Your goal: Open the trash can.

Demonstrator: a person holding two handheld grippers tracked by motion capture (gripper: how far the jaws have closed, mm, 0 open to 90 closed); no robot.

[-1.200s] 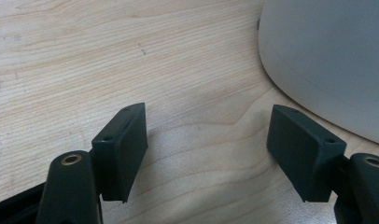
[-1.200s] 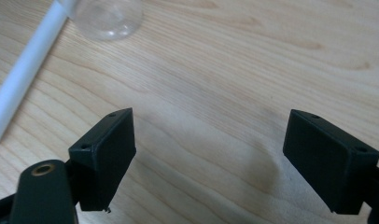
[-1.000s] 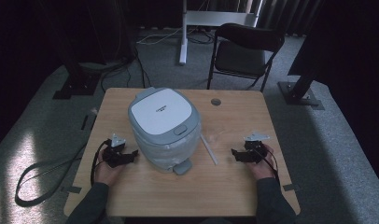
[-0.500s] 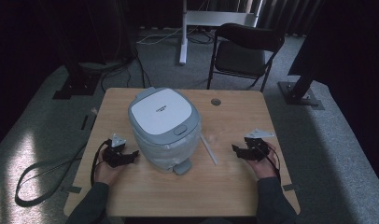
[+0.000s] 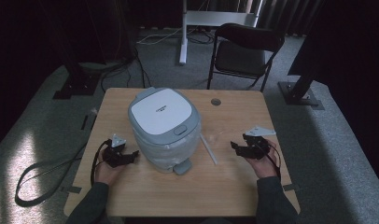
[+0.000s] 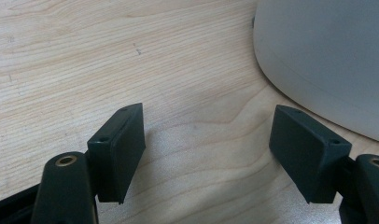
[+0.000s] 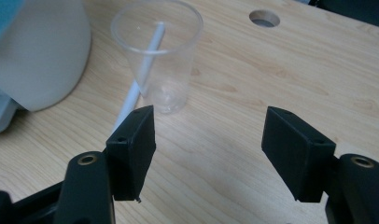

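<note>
— Where's the cup?

— The clear cup [image 7: 156, 60] stands upright on the table [image 5: 234, 196], to the right of the cooker [image 5: 163, 128] and just ahead of the right gripper [image 7: 208, 135]. A white stick [image 7: 138, 79] lies flat on the wood behind it (seen through the plastic in the right gripper view), running back toward the cooker.

— Is the right gripper on it?

— No. Its jaws have just been narrowing a little, but they stand apart with bare wood between them; the cup sits beyond the tips, slightly toward the left jaw, untouched.

— And the left gripper?

— The left gripper [image 6: 208, 140] is released too, jaws wide, nothing between them. In the high view it sits low at the cooker's left flank [image 5: 120, 156]; in its own view the cooker's pale grey wall curves in at the upper right, near the right jaw but apart from it.

— The cooker itself?

— Lid down, in the middle of the table.
</note>
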